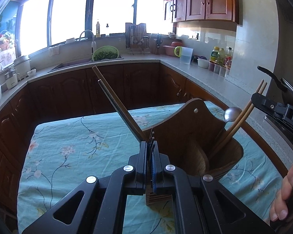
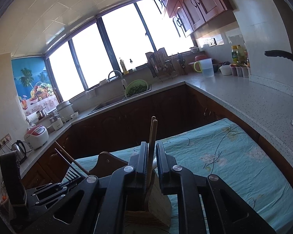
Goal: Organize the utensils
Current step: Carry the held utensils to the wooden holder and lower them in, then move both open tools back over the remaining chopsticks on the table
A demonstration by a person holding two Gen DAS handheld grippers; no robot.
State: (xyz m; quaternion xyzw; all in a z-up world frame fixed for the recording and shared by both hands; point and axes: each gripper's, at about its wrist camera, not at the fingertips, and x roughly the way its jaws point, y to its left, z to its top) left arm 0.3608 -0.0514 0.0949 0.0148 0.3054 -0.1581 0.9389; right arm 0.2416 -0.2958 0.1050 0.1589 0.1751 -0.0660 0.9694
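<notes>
A brown wooden utensil holder (image 1: 191, 132) stands on the table's teal floral cloth (image 1: 78, 146). My left gripper (image 1: 149, 146) is shut on a pair of dark chopsticks (image 1: 115, 101) that slant up to the left, just over the holder's near compartment. A metal spoon (image 1: 232, 114) and a pair of light wooden chopsticks (image 1: 242, 120) stand in the holder's right compartment. My right gripper (image 2: 152, 150) is open around the light chopsticks (image 2: 152, 136); they lean on the left pad, with a gap to the right pad. The holder (image 2: 111, 159) sits below it.
A speckled counter (image 1: 205, 74) wraps around the table, with a sink and green colander (image 1: 105, 53) at the back. A dark pan handle (image 1: 271, 76) juts in at the right. A person's hand (image 1: 287, 195) grips the right tool. Bottles and a jug (image 1: 185, 55) line the right counter.
</notes>
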